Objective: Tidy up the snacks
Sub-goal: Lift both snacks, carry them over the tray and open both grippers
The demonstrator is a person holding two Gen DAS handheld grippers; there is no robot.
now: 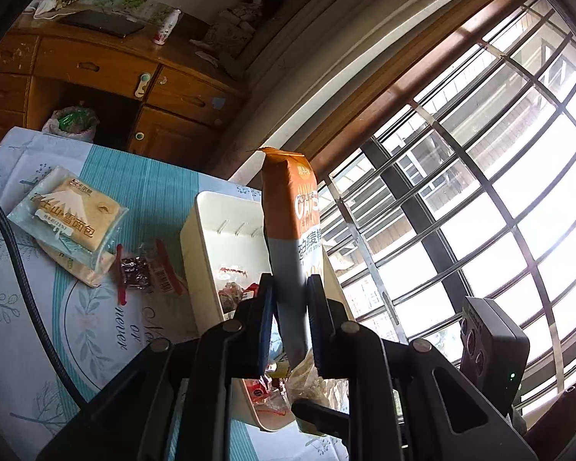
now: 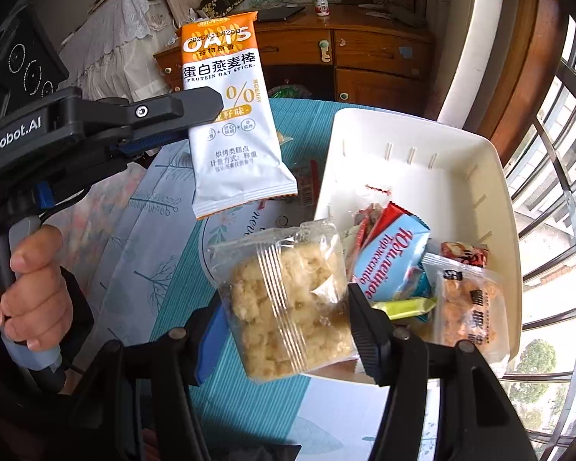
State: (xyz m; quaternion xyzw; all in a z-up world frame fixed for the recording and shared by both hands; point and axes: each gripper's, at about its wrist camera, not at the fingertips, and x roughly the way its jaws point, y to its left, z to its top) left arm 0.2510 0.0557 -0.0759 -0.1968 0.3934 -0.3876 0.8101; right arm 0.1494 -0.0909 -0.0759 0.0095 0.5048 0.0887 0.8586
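left claw (image 1: pixel 291 319) clamped on oat stick packet (image 1: pixel 292 230) at frame centre, right claw (image 2: pixel 288 330) clamped on clear puffed-rice snack pack (image 2: pixel 284 307) lower centre, white bin (image 2: pixel 495 176) of snacks at right, on table (image 2: pixel 165 238)

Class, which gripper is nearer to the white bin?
Right. The right gripper, holding a puffed rice cake, hangs at the white bin's edge; the left gripper holds an oat bar farther off.

The left tool (image 1: pixel 291 320) has its jaws clamped tight on a thin orange and white packet (image 1: pixel 293 230), held upright between the pads. A hand (image 2: pixel 30 288) grips its handle. The right tool (image 2: pixel 288 330) pinches a clear-wrapped snack (image 2: pixel 284 307), angled steeply downward.
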